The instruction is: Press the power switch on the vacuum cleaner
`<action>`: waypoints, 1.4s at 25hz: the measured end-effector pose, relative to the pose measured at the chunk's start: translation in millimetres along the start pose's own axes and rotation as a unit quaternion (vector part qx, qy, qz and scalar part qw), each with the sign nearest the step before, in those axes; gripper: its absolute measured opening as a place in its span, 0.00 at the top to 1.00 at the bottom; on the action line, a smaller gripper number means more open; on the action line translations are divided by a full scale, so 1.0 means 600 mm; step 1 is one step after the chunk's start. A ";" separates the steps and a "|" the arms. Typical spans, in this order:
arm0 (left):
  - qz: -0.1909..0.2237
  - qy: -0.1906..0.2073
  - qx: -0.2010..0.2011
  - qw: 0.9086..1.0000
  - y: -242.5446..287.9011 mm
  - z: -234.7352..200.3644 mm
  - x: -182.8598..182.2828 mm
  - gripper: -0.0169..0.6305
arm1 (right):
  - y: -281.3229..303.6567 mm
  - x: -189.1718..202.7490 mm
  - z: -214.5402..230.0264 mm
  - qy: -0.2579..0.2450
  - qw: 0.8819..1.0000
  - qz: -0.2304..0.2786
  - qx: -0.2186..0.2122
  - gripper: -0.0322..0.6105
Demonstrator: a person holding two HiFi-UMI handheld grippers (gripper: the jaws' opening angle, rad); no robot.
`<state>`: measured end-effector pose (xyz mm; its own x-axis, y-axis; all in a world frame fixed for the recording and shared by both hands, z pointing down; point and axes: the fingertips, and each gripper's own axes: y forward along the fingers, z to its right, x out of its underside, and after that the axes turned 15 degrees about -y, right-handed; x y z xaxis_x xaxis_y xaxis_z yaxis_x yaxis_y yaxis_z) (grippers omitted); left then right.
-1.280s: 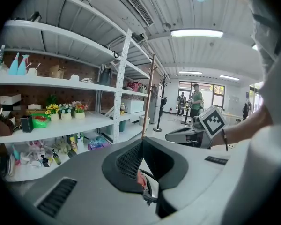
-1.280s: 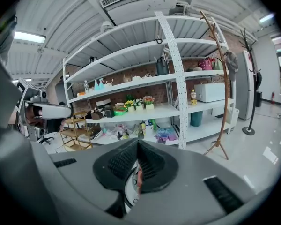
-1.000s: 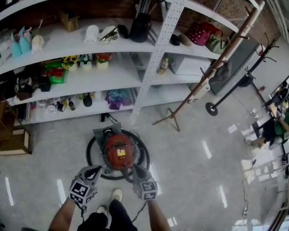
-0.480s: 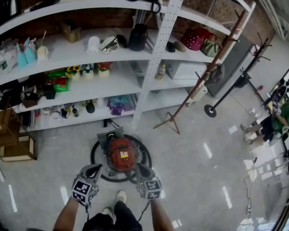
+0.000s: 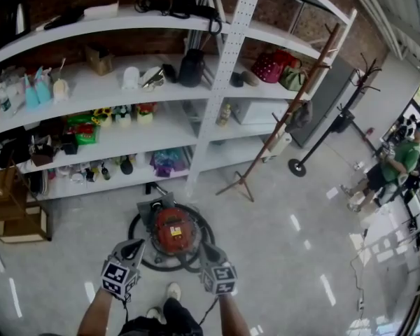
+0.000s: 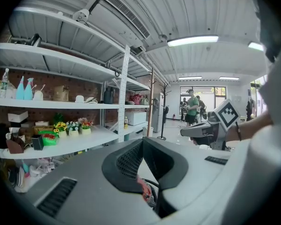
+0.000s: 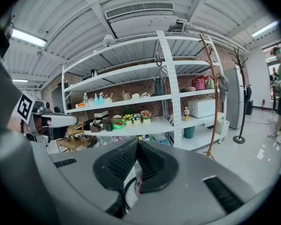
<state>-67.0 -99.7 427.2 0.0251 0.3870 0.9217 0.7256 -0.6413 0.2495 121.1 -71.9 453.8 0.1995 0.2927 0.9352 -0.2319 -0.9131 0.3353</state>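
A: What are the grippers doing, nearest the camera?

B: The left gripper (image 5: 134, 246) is hovering with its jaws pressed together at the tips, gripping nothing. The right gripper (image 5: 205, 248) is doing the same: jaws closed, nothing between them.

A: And the vacuum cleaner?

B: The round red canister vacuum cleaner (image 5: 172, 231) is sitting on the glossy grey floor (image 5: 280, 271), just beyond the gripper tips and between them. Its black hose (image 5: 156, 264) is curling in a ring around it. In each gripper view only a sliver of red is showing beneath the closed jaws.

A: Farther back?

B: A white metal shelving unit (image 5: 224, 68) is carrying yellow flower pots (image 5: 101, 112) and a red bag (image 5: 269, 66). A wooden coat stand (image 5: 280, 128) is rising beside it. Far right, a person in a green shirt (image 5: 399, 161) is standing.
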 end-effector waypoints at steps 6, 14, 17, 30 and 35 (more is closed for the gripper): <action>0.009 0.008 0.004 1.000 -0.011 0.013 -0.016 0.96 | -0.031 -0.024 0.006 -0.007 1.000 0.013 0.009 0.95; 0.025 0.022 0.002 0.999 -0.029 0.011 -0.047 0.96 | -0.049 -0.066 0.000 -0.008 0.999 0.030 0.018 0.95; 0.033 0.023 0.004 0.999 -0.037 0.016 -0.065 0.96 | -0.056 -0.072 -0.003 -0.013 0.999 0.034 0.022 0.95; 0.050 0.036 0.008 0.998 -0.083 0.037 -0.095 0.96 | -0.123 -0.126 -0.020 -0.019 0.997 0.063 0.031 0.95; 0.058 0.036 0.006 0.998 -0.100 0.042 -0.106 0.96 | -0.151 -0.141 -0.020 -0.015 0.996 0.078 0.040 0.95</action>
<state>-94.8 -69.3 346.4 0.0599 0.2610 0.9635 0.7290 -0.6708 0.1364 113.9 -10.4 345.9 0.1948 0.1375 0.9712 -0.1862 -0.9669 0.1743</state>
